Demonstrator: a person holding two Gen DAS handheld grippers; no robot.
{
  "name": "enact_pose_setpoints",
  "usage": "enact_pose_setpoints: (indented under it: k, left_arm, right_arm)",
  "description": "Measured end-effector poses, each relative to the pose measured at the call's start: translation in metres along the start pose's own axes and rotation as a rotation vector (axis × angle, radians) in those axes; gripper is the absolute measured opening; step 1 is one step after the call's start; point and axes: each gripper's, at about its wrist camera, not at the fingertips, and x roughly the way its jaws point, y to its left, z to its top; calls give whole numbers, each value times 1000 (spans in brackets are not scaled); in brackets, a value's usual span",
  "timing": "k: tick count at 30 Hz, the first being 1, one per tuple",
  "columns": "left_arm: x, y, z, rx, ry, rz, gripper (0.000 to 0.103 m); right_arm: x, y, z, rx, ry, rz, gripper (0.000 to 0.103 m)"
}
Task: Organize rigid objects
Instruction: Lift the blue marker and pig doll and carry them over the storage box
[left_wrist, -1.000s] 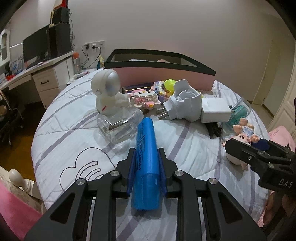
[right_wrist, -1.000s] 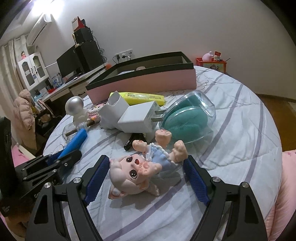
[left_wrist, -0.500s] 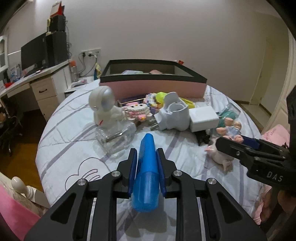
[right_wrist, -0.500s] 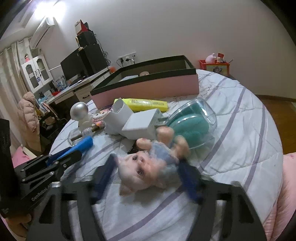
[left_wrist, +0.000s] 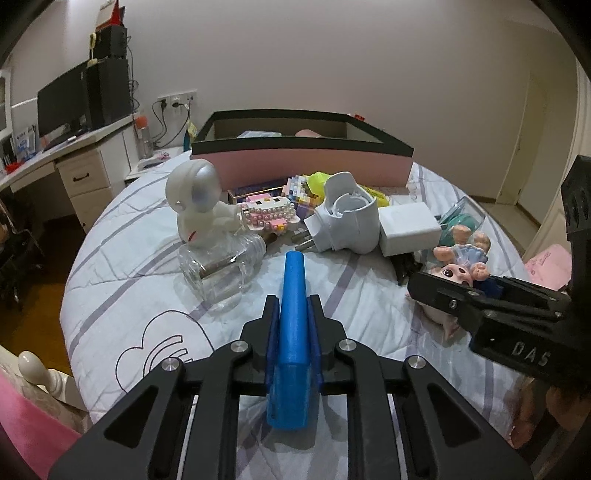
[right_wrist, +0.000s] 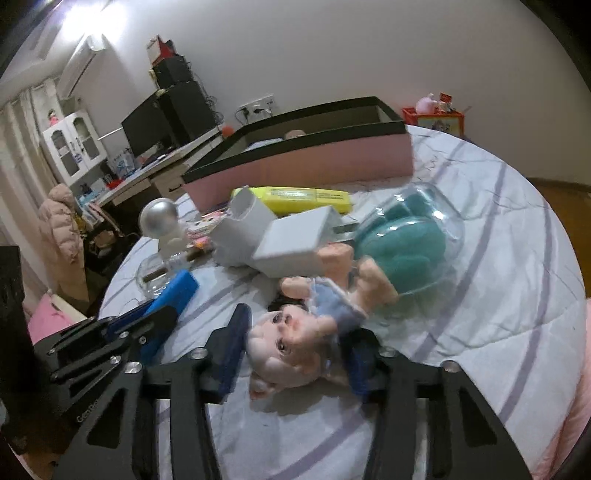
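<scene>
The left tool (left_wrist: 291, 325) clamps the stiff, light blue marker (left_wrist: 293, 314) mid-barrel; the right tool (right_wrist: 295, 354) is closing around the doll (right_wrist: 295, 343)'s hard, rounded head, which may slip.

Striped white bed (left_wrist: 147, 280); on it pink box (left_wrist: 306, 166), white astronaut figure (left_wrist: 199, 206), clear bottle (left_wrist: 221, 266), white charger (left_wrist: 408, 229)

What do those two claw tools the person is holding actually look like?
Each hand-held gripper is a black frame with cut-out slots, silver screws and two fingers padded in blue. The left one reads "GenRob" on its side, the right one "DAS".
</scene>
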Motion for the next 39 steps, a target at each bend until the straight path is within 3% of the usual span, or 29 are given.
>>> enact_pose_setpoints:
  k: [12,24,39]
  left_arm:
    - [-22,-6,18,-1,-76,-28,15]
    - [-68,-27,54,36,-232,13,15]
    - [-112,-38,97,67,-402,98,15]
  right_arm:
    - [-24,13,6,-53,-60,11,47]
    - [-76,53,28,-188,-257,-51,47]
    - [-118,74,72,-235,-448,-86,47]
